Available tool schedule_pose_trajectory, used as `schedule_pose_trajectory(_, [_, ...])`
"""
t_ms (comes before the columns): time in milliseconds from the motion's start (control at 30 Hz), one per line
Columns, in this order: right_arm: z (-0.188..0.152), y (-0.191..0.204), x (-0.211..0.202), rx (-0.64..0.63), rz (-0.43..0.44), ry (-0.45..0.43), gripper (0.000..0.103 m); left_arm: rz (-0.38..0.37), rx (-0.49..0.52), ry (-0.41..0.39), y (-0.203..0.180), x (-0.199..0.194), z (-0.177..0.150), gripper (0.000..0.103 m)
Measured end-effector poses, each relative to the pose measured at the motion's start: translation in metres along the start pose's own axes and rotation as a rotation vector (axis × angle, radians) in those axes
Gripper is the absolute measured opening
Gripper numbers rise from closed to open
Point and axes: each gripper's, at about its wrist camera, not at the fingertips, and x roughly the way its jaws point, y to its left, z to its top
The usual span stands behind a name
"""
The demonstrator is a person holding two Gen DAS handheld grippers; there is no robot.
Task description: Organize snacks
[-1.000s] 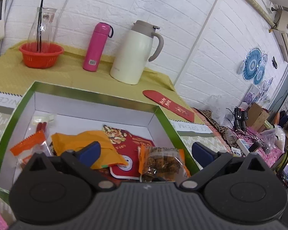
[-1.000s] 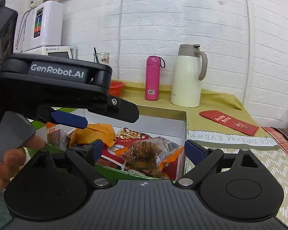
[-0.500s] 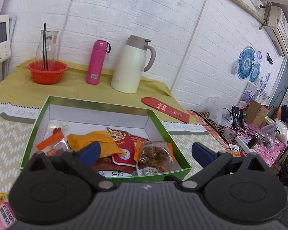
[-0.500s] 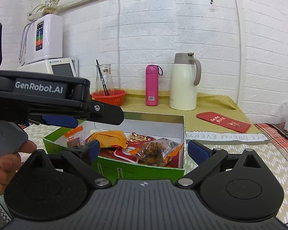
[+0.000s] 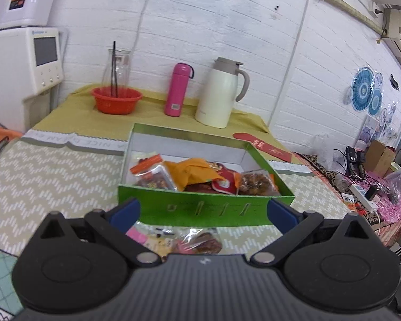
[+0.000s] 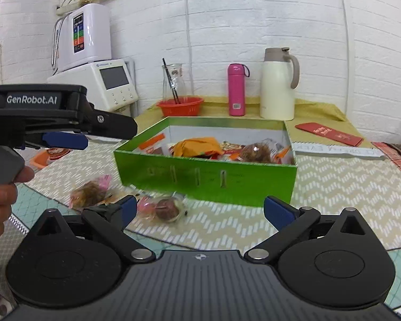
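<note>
Bare mat (image 6: 334, 187) right of green box (image 6: 205, 179)

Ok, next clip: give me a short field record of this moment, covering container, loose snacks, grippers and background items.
container: green box, open, holding several snack packets
loose snacks: two clear wrapped snacks, and, on the mat in front of the box
left gripper: open, empty, facing the box front
right gripper: open, empty
background: pink bottle, white thermos jug, red basket
</note>
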Motion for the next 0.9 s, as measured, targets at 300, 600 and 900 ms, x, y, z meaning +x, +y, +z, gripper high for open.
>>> schedule_pose_trajectory(300, [-0.022, 0.027, 0.018, -0.023, 0.068, 0.105, 0.103, 0.036, -0.117, 0.064, 0.044, -0.027, -0.052, 0.100])
schedule_pose_trajectory(600, [-0.003, 0.037, 0.050, -0.048, 0.066, 0.087, 0.103, 0.058, -0.174, 0.058, 0.073, -0.039, -0.062, 0.100])
schedule_pose_trajectory(900, [-0.001, 0.033, 0.086, -0.072, 0.084, 0.135, 0.087, 0.011, -0.179, 0.087, 0.074, -0.034, -0.067, 0.100])
